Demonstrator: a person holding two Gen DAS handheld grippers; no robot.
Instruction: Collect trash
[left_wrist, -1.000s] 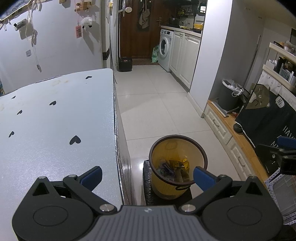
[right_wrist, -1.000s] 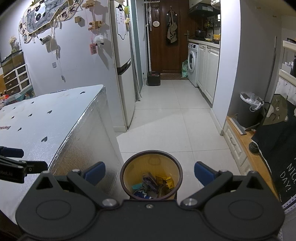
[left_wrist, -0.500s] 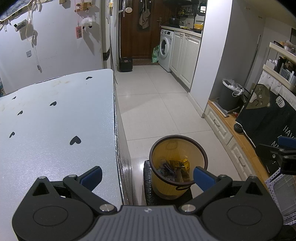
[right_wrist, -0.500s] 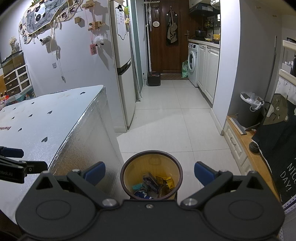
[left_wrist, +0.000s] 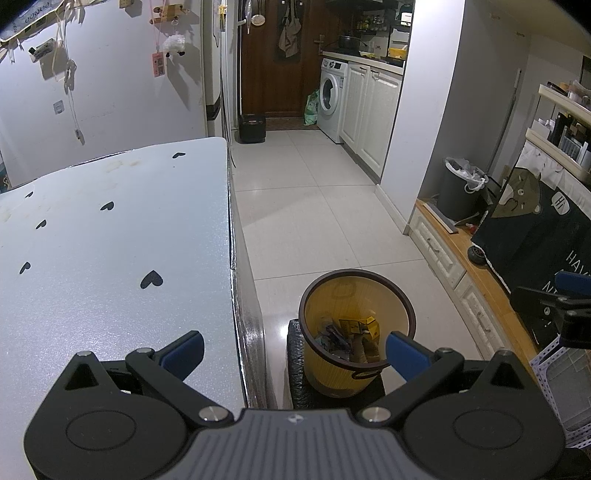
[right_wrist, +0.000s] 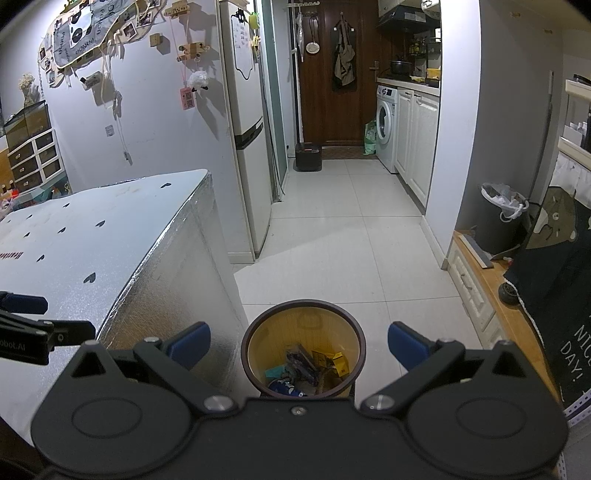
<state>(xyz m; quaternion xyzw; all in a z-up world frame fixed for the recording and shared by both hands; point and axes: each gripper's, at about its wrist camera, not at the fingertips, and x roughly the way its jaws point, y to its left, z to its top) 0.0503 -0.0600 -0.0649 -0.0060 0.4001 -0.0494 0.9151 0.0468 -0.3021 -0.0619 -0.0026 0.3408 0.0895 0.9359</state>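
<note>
- Left wrist view: the left gripper sits at the bottom of the frame, jaws spread wide, nothing between them. Its left finger lies over the silver desk with black heart marks; its right finger overlaps the rim of the yellow waste bin.
- The bin stands on the tiled floor in the lower centre-right of this frame, just beside the desk's edge, on a dark mat. Trash, wrappers and a yellow box, lies at its bottom.
- Only this view shows the right gripper from the side, at the right edge.
- Right wrist view: the right gripper is likewise spread wide and empty, with the bin centred between its fingers at the lower centre, so that the trash is seen from above.
- Only this view shows the desk's quilted side panel, the refrigerator at upper centre, and the left gripper at the left edge.
- Both views show a grey bin with a white liner at right.
</note>
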